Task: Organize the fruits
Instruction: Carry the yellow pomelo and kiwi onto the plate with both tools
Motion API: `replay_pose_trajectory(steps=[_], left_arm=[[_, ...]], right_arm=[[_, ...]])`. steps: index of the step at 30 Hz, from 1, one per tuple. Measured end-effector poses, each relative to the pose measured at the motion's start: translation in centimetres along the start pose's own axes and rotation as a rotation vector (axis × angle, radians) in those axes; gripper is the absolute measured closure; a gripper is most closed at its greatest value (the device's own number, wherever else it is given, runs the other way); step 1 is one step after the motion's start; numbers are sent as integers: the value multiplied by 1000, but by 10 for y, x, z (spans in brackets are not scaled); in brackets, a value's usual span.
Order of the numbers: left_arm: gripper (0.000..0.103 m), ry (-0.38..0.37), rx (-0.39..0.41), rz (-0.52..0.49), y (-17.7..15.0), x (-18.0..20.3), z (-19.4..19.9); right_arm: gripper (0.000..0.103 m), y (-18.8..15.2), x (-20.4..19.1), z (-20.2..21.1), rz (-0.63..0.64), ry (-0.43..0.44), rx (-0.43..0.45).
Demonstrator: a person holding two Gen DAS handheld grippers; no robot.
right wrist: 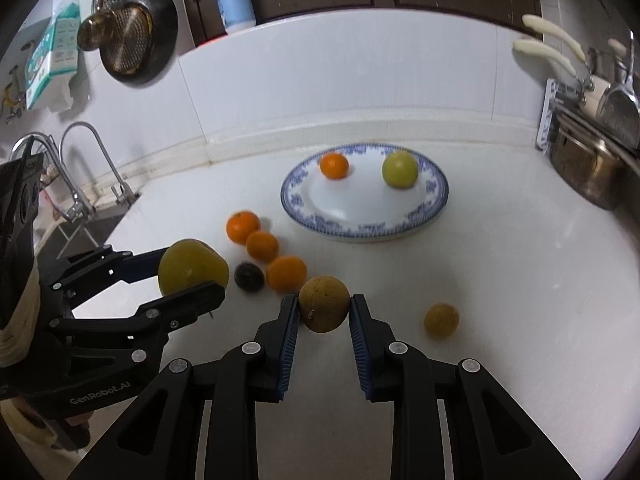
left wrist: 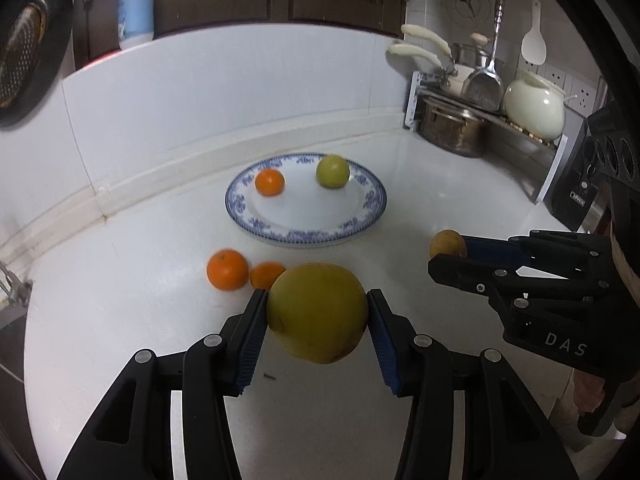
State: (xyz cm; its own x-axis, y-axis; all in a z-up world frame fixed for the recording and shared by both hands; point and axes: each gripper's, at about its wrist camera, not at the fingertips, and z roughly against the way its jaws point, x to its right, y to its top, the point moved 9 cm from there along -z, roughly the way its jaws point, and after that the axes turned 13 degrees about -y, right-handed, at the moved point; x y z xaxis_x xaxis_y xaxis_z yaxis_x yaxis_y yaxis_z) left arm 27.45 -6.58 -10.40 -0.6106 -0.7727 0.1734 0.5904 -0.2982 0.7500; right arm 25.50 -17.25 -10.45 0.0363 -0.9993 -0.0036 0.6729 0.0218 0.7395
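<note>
My left gripper is shut on a large yellow fruit and holds it above the white counter; it also shows in the right wrist view. My right gripper is shut on a small brown round fruit, seen from the left wrist view as well. A blue-patterned plate farther back holds an orange and a green fruit. Oranges, a dark fruit and a small brown fruit lie loose on the counter.
A sink with a tap is at the left. A rack with pots and a white kettle stands at the back right. A black appliance sits at the right edge. A pan hangs on the wall.
</note>
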Motion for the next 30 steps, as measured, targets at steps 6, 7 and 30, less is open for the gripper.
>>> replay_pose_trajectory(steps=[6, 7, 30], left_arm=[[55, 24, 50, -32, 24, -3, 7], [55, 28, 58, -38, 28, -4, 8], [55, 50, 66, -69, 98, -38, -41]], right_arm=[[76, 24, 5, 6, -5, -9, 57], [76, 29, 5, 6, -3, -10, 67], [76, 99, 20, -43, 26, -14, 90]])
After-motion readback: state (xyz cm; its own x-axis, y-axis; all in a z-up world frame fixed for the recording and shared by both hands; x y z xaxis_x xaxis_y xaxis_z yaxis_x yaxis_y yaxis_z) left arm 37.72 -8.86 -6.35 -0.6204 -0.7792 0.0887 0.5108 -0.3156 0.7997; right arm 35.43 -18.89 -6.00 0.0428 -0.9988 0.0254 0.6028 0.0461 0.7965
